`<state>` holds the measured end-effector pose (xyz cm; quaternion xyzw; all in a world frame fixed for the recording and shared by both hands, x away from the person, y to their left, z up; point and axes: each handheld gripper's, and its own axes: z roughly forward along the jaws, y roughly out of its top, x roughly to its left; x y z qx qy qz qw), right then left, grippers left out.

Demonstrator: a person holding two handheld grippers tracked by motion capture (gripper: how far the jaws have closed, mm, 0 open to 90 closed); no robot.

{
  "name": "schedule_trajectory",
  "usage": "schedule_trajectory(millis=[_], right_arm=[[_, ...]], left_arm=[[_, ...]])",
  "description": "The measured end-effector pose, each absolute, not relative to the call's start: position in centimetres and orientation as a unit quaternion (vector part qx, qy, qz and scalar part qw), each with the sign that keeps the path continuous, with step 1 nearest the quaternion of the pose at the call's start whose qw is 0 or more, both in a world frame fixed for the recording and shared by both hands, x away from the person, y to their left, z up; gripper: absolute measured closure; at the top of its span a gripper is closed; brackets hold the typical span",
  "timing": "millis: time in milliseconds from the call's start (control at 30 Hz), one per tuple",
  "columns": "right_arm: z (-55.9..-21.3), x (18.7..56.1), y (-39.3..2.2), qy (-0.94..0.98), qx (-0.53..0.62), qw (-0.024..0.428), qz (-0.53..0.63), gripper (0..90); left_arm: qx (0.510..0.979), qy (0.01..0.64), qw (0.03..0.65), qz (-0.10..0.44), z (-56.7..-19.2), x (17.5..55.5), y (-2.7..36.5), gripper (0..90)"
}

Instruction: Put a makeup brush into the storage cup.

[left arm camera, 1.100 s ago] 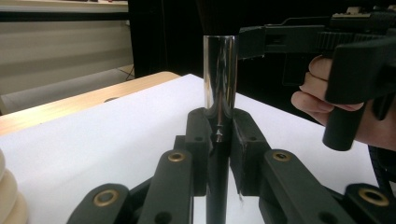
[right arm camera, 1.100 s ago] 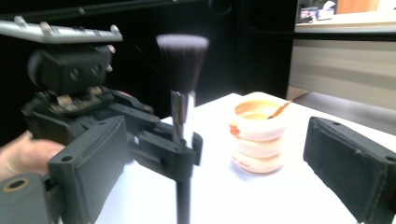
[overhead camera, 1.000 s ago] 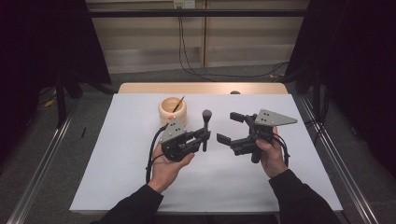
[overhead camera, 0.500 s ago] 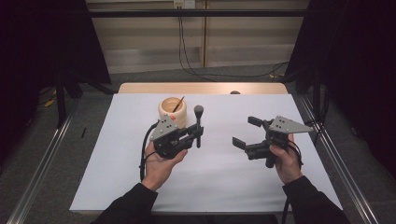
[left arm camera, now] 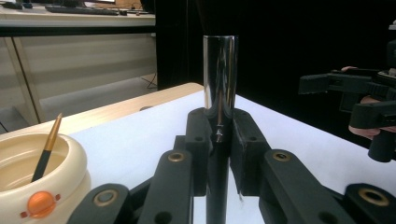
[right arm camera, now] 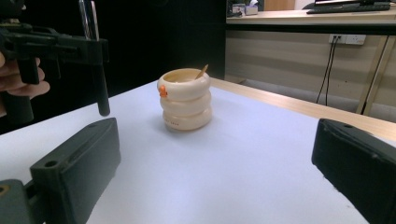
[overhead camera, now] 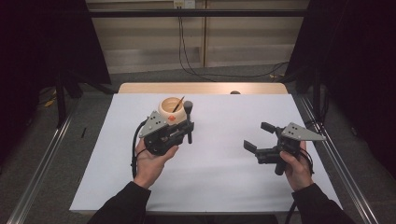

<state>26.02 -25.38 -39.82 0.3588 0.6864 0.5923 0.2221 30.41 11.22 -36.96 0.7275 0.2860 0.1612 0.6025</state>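
The left gripper (overhead camera: pixel 187 130) clamps a dark, shiny stick (left arm camera: pixel 219 98), perhaps a brush handle, upright just beside the cream ringed cup (overhead camera: pixel 171 109) on the white table (overhead camera: pixel 219 186). The right gripper (overhead camera: pixel 259 136) hangs wide open, well apart.

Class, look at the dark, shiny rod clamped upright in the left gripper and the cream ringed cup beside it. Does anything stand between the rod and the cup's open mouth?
Nothing visible does. The rod stands upright in the left gripper, just right of the cup. A thin stick already leans inside the cup.
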Motion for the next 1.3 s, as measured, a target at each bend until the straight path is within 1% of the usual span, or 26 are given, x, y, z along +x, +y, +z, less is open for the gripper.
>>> schedule_trajectory(millis=[267,433,500,633,700,733,967,1033,1300], right_arm=[[-40.5,25.3,-26.3,0.691,0.371,0.234,0.575,1.3],[-41.1,24.7,-27.1,0.691,0.378,0.241,0.567,1.1],[-41.3,24.3,-27.3,0.691,0.384,0.249,0.56,0.0],[-41.5,23.7,-27.9,0.682,0.392,0.256,0.562,0.0],[-41.7,23.2,-28.0,0.68,0.394,0.254,0.564,0.0],[-41.8,23.1,-28.2,0.681,0.393,0.26,0.561,0.0],[-42.4,22.2,-28.4,0.673,0.401,0.265,0.562,0.0],[-42.5,21.9,-28.5,0.67,0.403,0.273,0.561,0.0],[-43.2,20.9,-29.4,0.659,0.418,0.28,0.559,0.0]], left_arm=[[0.723,0.29,0.603,0.174,-36.3,30.8,12.1,79.1],[0.722,0.294,0.602,0.172,-36.0,31.2,12.8,79.1],[0.721,0.295,0.6,0.182,-35.8,31.4,13.2,79.1],[0.719,0.298,0.597,0.193,-35.5,31.9,13.9,79.1],[0.716,0.301,0.602,0.187,-35.4,32.1,14.1,79.1],[0.717,0.299,0.601,0.188,-35.3,32.3,14.1,79.1],[0.713,0.302,0.598,0.207,-34.4,33.3,14.9,79.1],[0.712,0.306,0.598,0.208,-34.3,33.6,15.1,79.1],[0.707,0.32,0.593,0.214,-34.4,34.7,15.9,79.1]])
